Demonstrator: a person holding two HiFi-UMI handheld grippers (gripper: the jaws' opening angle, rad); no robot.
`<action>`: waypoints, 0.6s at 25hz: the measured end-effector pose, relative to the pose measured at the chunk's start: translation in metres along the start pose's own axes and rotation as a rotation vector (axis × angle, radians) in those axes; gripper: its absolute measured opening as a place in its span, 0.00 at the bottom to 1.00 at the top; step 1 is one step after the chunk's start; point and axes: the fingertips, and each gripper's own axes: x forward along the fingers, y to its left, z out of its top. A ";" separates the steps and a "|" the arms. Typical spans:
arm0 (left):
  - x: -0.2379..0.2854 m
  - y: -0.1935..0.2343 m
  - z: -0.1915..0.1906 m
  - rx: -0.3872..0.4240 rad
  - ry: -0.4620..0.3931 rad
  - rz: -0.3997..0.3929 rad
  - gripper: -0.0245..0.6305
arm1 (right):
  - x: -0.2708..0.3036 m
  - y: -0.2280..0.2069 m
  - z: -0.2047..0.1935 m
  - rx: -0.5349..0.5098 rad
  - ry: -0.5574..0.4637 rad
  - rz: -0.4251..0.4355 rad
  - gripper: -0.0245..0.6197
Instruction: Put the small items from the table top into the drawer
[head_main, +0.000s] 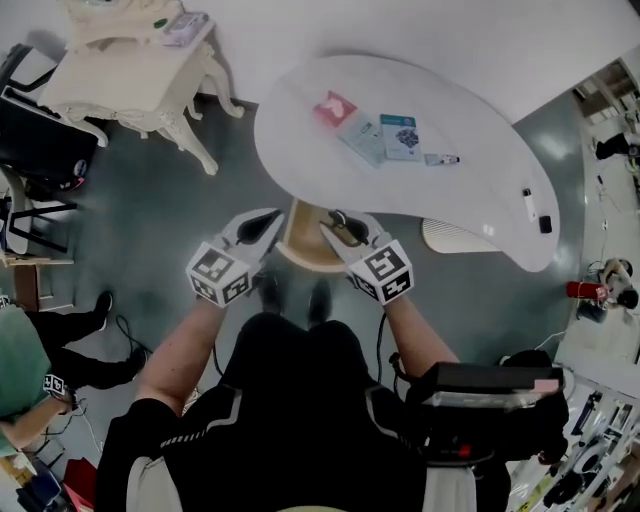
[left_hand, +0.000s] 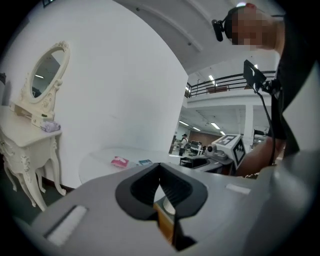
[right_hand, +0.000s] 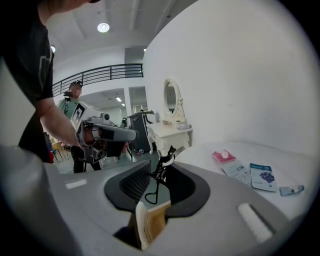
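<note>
Looking down from the head view, we see the left claw (head_main: 268, 220) and the right claw (head_main: 332, 226) side by side above the open wooden drawer (head_main: 298, 250), which shows at the near edge of the curved white surface (head_main: 480, 110). The right claw is clamped on a black eyelash curler (head_main: 346, 230). In the right gripper view the curler stands nearly upright between the pads, its looped handles hanging toward the drawer and its head poking past the tips. The left claw has its tips together with nothing between them, and in its own view we see only the drawer's wood through the gap behind the tips. More small items lie well apart from both claws, farther back on the surface: a red packet (head_main: 333, 107), a pale sachet (head_main: 362, 138) touching a blue sachet (head_main: 401, 136), and a small tube (head_main: 441, 159) just beside them. Two more small things, one pale (head_main: 528, 203) and one black (head_main: 545, 224), lie near the surface's right end. A cream dressing table (head_main: 130, 80) stands off to the left.
</note>
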 end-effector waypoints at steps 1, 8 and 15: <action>0.003 0.002 -0.008 -0.003 0.015 -0.015 0.04 | 0.004 -0.001 -0.008 -0.002 0.015 0.006 0.19; 0.010 0.016 -0.046 -0.021 0.086 -0.010 0.04 | 0.025 0.001 -0.059 -0.046 0.137 0.052 0.19; 0.018 0.019 -0.073 -0.040 0.129 -0.029 0.04 | 0.041 0.005 -0.090 -0.073 0.197 0.093 0.19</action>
